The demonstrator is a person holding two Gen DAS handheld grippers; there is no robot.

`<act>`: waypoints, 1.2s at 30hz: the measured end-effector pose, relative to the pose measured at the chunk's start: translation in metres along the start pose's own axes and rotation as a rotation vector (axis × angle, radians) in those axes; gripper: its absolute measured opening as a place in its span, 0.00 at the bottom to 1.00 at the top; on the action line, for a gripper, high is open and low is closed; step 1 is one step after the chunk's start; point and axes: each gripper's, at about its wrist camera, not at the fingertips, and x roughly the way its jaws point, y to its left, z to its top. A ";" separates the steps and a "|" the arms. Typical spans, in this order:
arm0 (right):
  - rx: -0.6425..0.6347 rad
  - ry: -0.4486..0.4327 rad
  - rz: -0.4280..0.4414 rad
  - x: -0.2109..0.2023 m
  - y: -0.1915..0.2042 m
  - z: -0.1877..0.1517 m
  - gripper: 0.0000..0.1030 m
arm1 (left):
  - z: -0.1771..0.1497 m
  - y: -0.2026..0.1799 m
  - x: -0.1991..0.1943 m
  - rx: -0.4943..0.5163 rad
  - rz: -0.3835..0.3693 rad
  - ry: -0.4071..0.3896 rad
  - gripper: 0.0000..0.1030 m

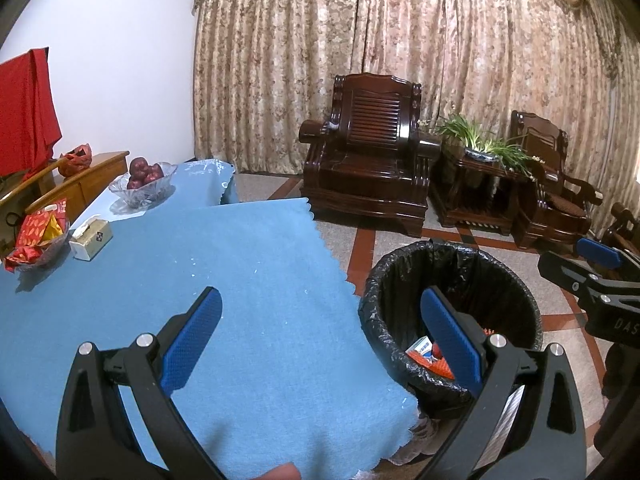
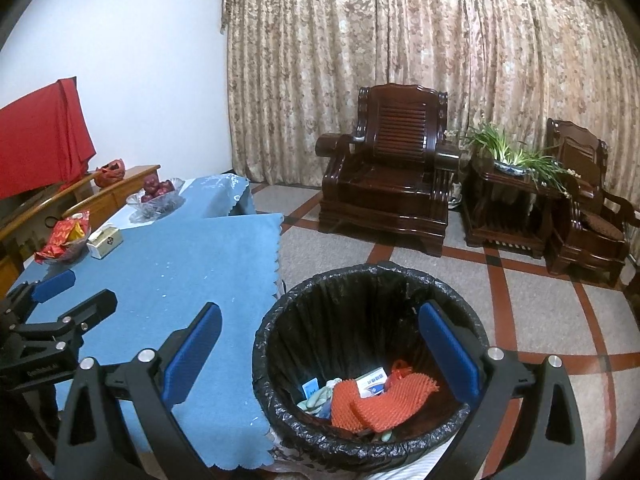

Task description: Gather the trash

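A round bin with a black liner [image 2: 280, 320] stands on the floor beside the table's right edge; it also shows in the left wrist view [image 1: 500, 264]. Inside lie orange foam fruit nets [image 2: 368, 400], small white-and-blue cartons [image 2: 370, 384] and a pale cloth scrap [image 2: 320, 398]. My right gripper [image 2: 320, 350] is open and empty above the bin's near rim. My left gripper [image 1: 320, 338] is open and empty over the table's right edge, left of the bin. The blue tablecloth [image 1: 240, 272] bears only tiny white specks.
At the table's far left sit a tissue box [image 1: 91, 239], a glass dish of red packets [image 1: 38, 236] and a glass bowl of red apples [image 1: 143, 184]. Dark wooden armchairs [image 1: 372, 152] and a plant stand [image 1: 480, 176] line the curtain. A wooden cabinet stands behind the table.
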 end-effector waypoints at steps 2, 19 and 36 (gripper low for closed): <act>0.001 -0.001 0.001 0.000 0.000 0.001 0.94 | 0.000 0.000 -0.001 0.001 -0.001 -0.001 0.94; 0.000 0.011 0.002 0.003 -0.005 -0.002 0.94 | 0.000 0.001 0.000 -0.003 0.000 0.005 0.94; 0.002 0.023 0.007 0.008 -0.008 -0.006 0.94 | -0.001 0.001 0.001 -0.003 0.001 0.009 0.94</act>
